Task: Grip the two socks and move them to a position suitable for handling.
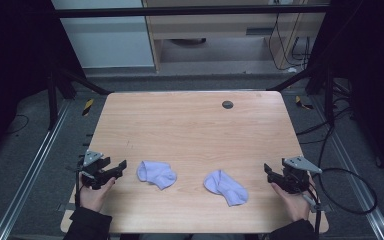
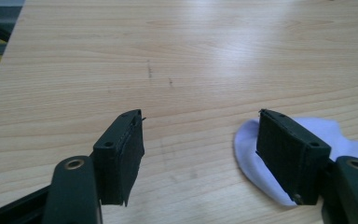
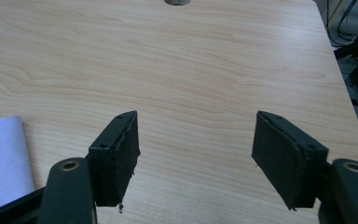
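Two pale lilac socks lie on the wooden table [image 1: 190,125] near its front edge. The left sock [image 1: 156,173] is just right of my left gripper [image 1: 121,167], which is open with nothing between its jaws. In the left gripper view that sock [image 2: 335,135] peeks out behind the right jaw, and the gripper [image 2: 200,154] points over bare wood. The right sock [image 1: 226,187] lies left of my right gripper [image 1: 268,171], also open and holding nothing. The right gripper view has the gripper [image 3: 196,156] over bare wood and that sock [image 3: 2,156] at the left edge.
A round dark grommet [image 1: 227,104] sits in the tabletop near the far edge, also at the top of the right gripper view as the grommet [image 3: 177,2]. Metal rails and cables [image 1: 350,170] run along the floor beside the table. Cabinets stand behind.
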Tool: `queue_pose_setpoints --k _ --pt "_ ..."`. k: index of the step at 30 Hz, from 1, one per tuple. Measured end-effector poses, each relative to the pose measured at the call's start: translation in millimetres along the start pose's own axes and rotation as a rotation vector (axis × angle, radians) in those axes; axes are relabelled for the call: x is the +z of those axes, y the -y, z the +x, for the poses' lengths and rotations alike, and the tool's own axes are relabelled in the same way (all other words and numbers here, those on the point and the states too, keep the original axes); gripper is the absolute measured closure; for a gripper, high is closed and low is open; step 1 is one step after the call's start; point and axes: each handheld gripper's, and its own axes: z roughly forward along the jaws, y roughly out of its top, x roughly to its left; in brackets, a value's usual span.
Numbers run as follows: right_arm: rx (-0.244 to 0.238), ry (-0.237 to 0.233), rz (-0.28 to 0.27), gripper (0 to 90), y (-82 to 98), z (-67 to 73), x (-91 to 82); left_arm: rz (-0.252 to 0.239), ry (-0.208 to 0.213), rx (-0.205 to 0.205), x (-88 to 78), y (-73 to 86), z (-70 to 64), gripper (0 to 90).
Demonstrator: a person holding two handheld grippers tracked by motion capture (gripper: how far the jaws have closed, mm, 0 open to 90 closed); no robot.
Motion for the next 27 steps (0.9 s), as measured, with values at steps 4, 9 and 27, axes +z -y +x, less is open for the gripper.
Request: queue_pose_setpoints --k 4,9,27 --pt "-0.028 0.007 0.003 33.0 -0.5 4.3 -1.5 0.003 0.019 0.017 -1.1 0.1 -9.1 32.0" --pt "-0.048 -0.011 0.013 35.5 -3.3 14.7 -1.5 -0.004 0.050 0.039 -3.1 -0.2 -22.5 35.3" --pt "-0.129 -0.136 0.035 43.8 -12.1 55.1 -5.7 0.011 0.146 0.125 0.0 -1.9 -69.6 45.6"
